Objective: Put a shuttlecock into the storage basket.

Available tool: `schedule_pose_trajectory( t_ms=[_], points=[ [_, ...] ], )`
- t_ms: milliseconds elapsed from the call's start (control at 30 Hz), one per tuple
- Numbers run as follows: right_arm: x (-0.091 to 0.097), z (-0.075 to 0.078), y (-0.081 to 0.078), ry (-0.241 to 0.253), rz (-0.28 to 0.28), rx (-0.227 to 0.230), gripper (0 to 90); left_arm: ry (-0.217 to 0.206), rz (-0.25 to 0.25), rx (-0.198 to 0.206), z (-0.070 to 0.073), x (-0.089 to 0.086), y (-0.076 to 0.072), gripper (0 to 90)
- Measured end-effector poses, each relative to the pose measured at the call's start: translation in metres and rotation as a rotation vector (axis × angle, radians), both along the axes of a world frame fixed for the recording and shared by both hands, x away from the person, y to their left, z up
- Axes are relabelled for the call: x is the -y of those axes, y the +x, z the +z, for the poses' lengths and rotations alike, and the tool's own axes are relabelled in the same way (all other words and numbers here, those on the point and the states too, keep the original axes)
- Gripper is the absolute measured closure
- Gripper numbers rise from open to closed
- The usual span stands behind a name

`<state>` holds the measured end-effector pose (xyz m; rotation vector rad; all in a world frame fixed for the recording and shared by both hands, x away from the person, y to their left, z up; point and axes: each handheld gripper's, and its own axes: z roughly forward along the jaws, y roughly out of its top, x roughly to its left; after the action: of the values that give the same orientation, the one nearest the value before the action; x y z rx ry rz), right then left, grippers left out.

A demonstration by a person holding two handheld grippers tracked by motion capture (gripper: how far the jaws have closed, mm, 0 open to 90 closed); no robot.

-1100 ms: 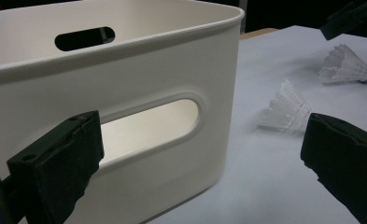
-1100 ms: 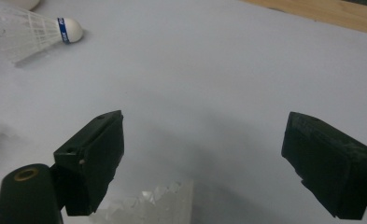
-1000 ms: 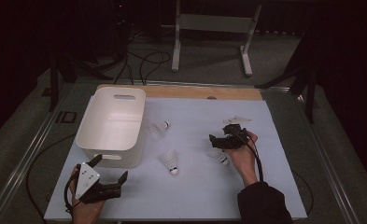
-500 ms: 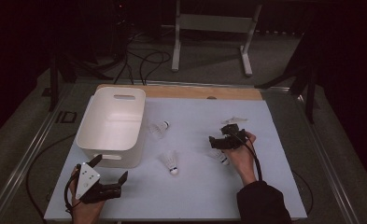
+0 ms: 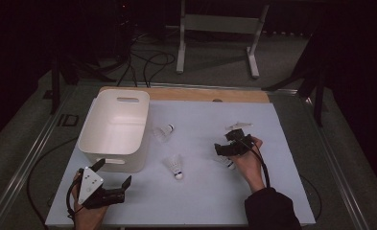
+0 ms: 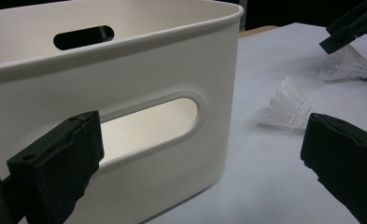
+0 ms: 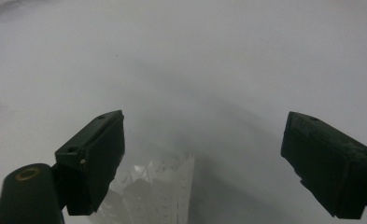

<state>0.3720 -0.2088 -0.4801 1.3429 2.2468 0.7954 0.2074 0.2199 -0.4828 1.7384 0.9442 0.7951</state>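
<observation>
To the right of the white basket (image 5: 114, 129), well apart from it, the right gripper (image 5: 223, 150) hangs low over a shuttlecock (image 5: 226, 162) that lies on the pale table sheet (image 5: 200, 191). In the right gripper view its two jaws are spread wide, and the white feather skirt of this shuttlecock (image 7: 155, 193) shows between them, close to the left jaw; I cannot tell if the jaw touches it. In front of the basket's near wall, at its left corner, the left gripper (image 5: 114, 176) rests in the person's hand, and its jaws are also spread, with nothing between them. In the left gripper view the basket wall (image 6: 139, 93) with its handle slot is just ahead. A second shuttlecock (image 5: 174, 166) lies near the basket's near right corner, and a third shuttlecock (image 5: 164, 131) lies just beside the basket's right wall
</observation>
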Motion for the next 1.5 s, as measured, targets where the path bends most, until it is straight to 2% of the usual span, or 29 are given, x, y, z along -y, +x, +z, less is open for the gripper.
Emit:
schedule_pose_trajectory(
  t_ms=[267,400,633,833,1067,1133,1200,1433,1500],
  points=[
    [0.005,0.004,-0.003,-0.020,0.017,-0.029,15.2,0.000,0.000,-0.001,0.000,0.000,0.000,0.0],
    [0.008,0.008,-0.008,-0.029,0.021,-0.050,19.3,0.000,0.002,0.000,0.000,0.000,0.000,0.0],
    [0.018,0.017,-0.019,-0.040,0.013,-0.041,30.4,-0.001,0.003,0.001,0.000,0.000,0.000,0.0],
    [0.029,0.018,-0.031,-0.061,0.013,-0.042,40.9,0.001,0.002,0.000,0.000,0.000,0.000,0.0],
    [0.044,0.019,-0.039,0.000,0.007,-0.074,50.8,0.003,0.005,-0.001,0.000,0.001,0.000,0.0],
    [0.047,0.018,-0.041,0.034,0.014,-0.093,52.3,0.004,0.005,-0.002,0.000,0.001,0.000,0.0],
    [0.049,0.017,-0.042,0.038,0.013,-0.106,54.4,0.004,0.005,-0.001,0.000,0.001,0.000,0.0],
    [0.051,0.013,-0.043,0.083,0.022,-0.130,71.5,0.004,0.006,-0.002,-0.001,0.001,0.000,0.0],
    [0.051,0.014,-0.044,0.090,0.025,-0.121,77.7,0.004,0.006,-0.002,-0.001,0.001,0.000,0.0]
  ],
)
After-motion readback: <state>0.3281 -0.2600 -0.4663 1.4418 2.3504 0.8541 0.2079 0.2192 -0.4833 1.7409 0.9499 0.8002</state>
